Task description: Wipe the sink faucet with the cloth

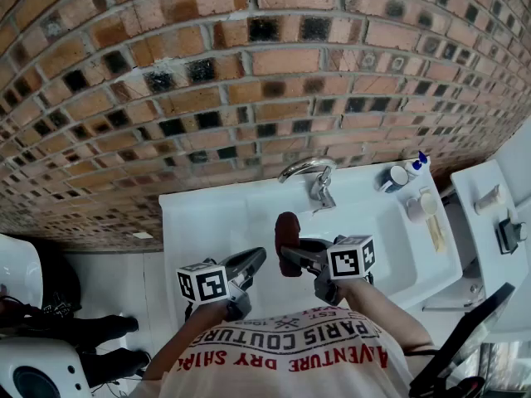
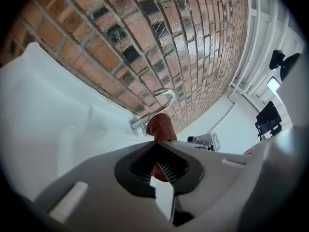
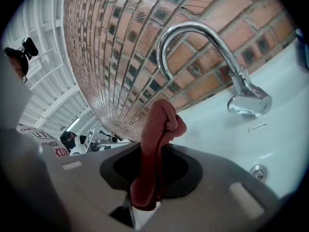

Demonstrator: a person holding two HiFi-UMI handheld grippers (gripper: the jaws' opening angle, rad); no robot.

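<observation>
From the head view, a white sink (image 1: 207,222) is seen set against a brick wall (image 1: 249,73), with a chrome faucet (image 1: 319,191) mounted at the back of the basin. The right hand-held gripper (image 1: 292,254) is held over the basin in front of the faucet, and a red-brown cloth (image 1: 287,237) is clamped between its jaws and bunched at their tips. The cloth is kept apart from the faucet, just short of it. The left hand-held gripper (image 1: 255,258) is held beside the right one, its tips near the cloth but not touching it. A cup (image 1: 397,177) is stood on the sink's right rim.

In the left gripper view, the jaws of the left hand-held gripper (image 2: 157,144) are seen brought together at their tips, with nothing caught between them. Beyond them the cloth (image 2: 160,127) is seen, and behind it the faucet (image 2: 139,124) against the bricks, above the white sink (image 2: 48,110).

In the right gripper view, the right hand-held gripper (image 3: 155,153) is seen closed on the cloth (image 3: 161,122), which is passed up between the jaws and folded into a knot-like lump above them. The faucet (image 3: 246,98) is seen to the upper right, its curved spout arched over the sink (image 3: 270,139), well clear of the cloth.
</observation>
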